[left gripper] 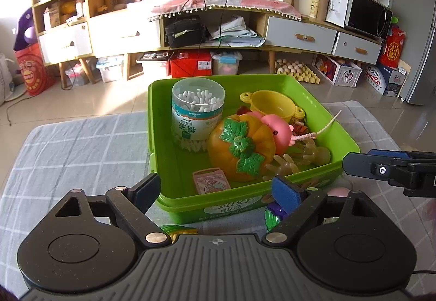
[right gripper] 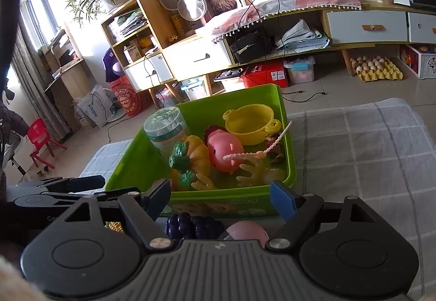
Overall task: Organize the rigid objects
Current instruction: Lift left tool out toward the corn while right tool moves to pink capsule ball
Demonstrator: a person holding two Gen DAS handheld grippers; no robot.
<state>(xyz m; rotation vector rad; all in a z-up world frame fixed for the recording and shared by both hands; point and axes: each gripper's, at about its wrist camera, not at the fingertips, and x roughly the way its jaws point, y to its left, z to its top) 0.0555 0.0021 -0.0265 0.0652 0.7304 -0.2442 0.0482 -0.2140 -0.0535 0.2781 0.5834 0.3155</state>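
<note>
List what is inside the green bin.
Green bin: cotton swab jar, orange pumpkin, pink pig, yellow pot, translucent toy hands, pink card. Items beneath the pig are mostly covered.

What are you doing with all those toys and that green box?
Someone is tidying toys with a gripper in each hand. The green bin on the checked cloth already holds a pumpkin, a pink pig, a yellow pot and a cotton swab jar. Both the left gripper and right gripper are open and empty. Purple toy grapes wait outside the bin.
</note>
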